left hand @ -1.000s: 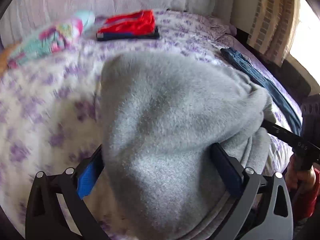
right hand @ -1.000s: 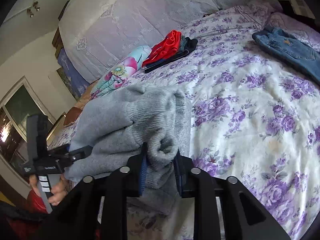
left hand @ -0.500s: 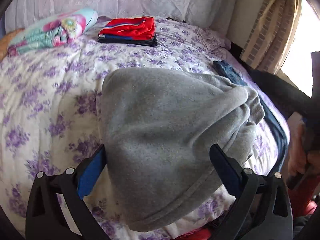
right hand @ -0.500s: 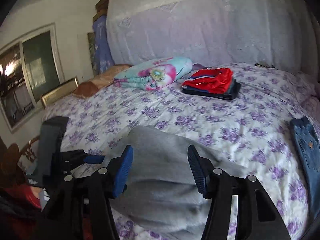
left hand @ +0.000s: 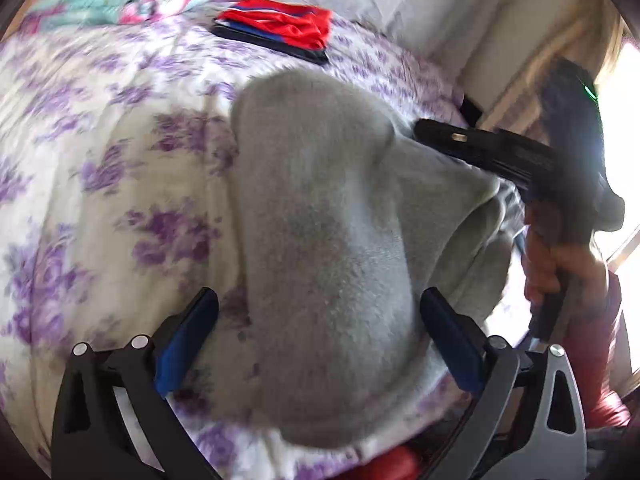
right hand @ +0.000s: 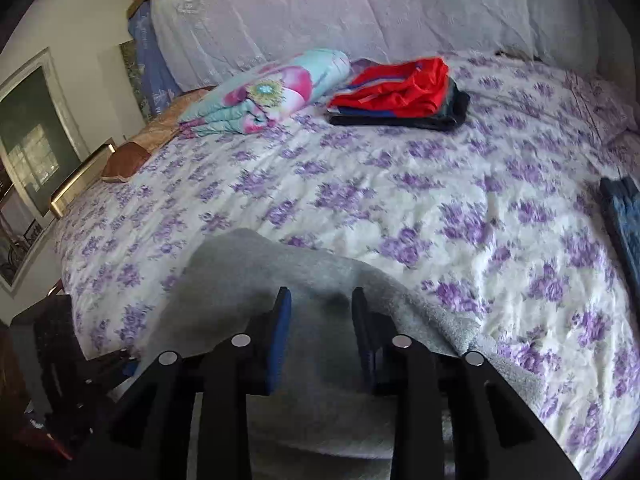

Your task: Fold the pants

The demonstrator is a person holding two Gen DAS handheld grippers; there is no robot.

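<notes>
Grey pants [left hand: 320,240] lie bunched on the near part of the bed [left hand: 100,184], close to its edge. In the left wrist view the fabric fills the space between the left gripper's [left hand: 318,332] fingers; jaws spread wide, blue pads [left hand: 186,344] standing off the cloth on the left side, the right pad close against the heap's flank; no pinch visible.

Right gripper [right hand: 320,320]: jaws have just been closing and now stand partly spread, a gap between the blue pads. Pants [right hand: 260,276] lie beneath and behind the gap; the pads do not visibly press the fabric. In the left wrist view the same gripper [left hand: 436,132] comes in from the right, tip over the far upper edge of the heap, held by a hand [left hand: 560,256] above a red sleeve [left hand: 592,344].

Pants: light grey fleece, fuzzy nap, folded into a rounded mound with a layered edge at the right. Left view is motion-blurred.

No legible writing or labels on any item.

Further out: white bedspread with purple flowers; red-and-blue folded clothes [right hand: 400,92] on a dark garment near the head of the bed; rolled floral blanket [right hand: 272,92] just left of them; jeans [right hand: 624,216] at the right edge; pale cover [right hand: 340,8] behind.
</notes>
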